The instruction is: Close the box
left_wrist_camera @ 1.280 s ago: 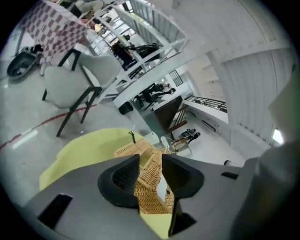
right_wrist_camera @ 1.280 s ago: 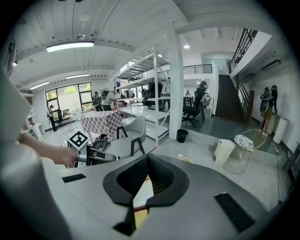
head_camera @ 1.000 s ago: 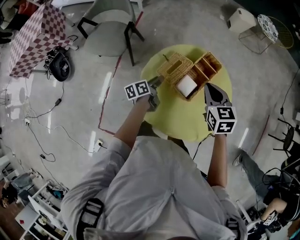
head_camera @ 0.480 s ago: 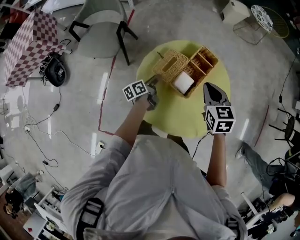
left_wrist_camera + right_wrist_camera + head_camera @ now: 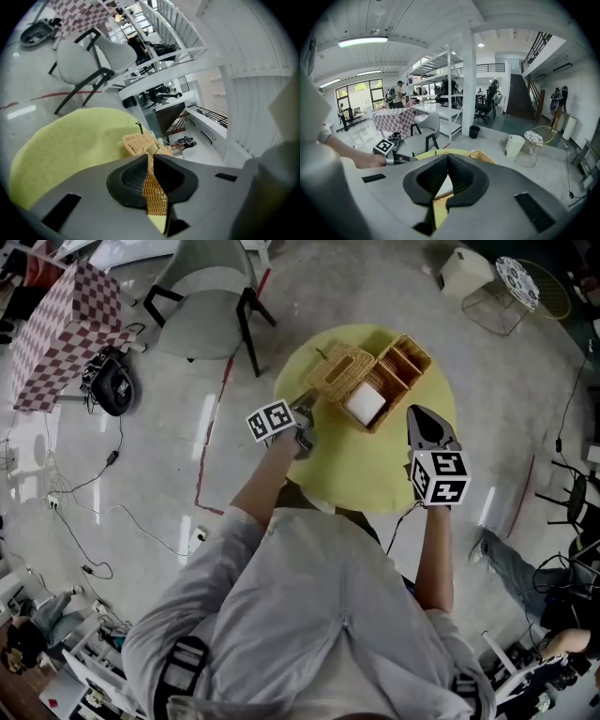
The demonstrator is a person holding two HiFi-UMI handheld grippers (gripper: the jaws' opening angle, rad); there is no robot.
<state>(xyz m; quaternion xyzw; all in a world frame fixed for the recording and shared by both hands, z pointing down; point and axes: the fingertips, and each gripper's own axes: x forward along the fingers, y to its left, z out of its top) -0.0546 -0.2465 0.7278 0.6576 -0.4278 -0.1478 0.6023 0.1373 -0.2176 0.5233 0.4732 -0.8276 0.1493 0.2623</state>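
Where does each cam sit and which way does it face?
Head view: on the person's head, looking steeply down at the yellow table and wicker box; torso and arms show.
Left gripper view: on the left gripper, facing along jaws shut on the box lid; no body.
Right gripper view: on the right gripper, facing the box; left forearm shows.
Shared: table and box.

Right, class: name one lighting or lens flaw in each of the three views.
Head view: bright glare streaks the floor. Left gripper view: fisheye bends the white shelving, corners go black, the wicker lid looks sharp. Right gripper view: ceiling lamp burns out white.
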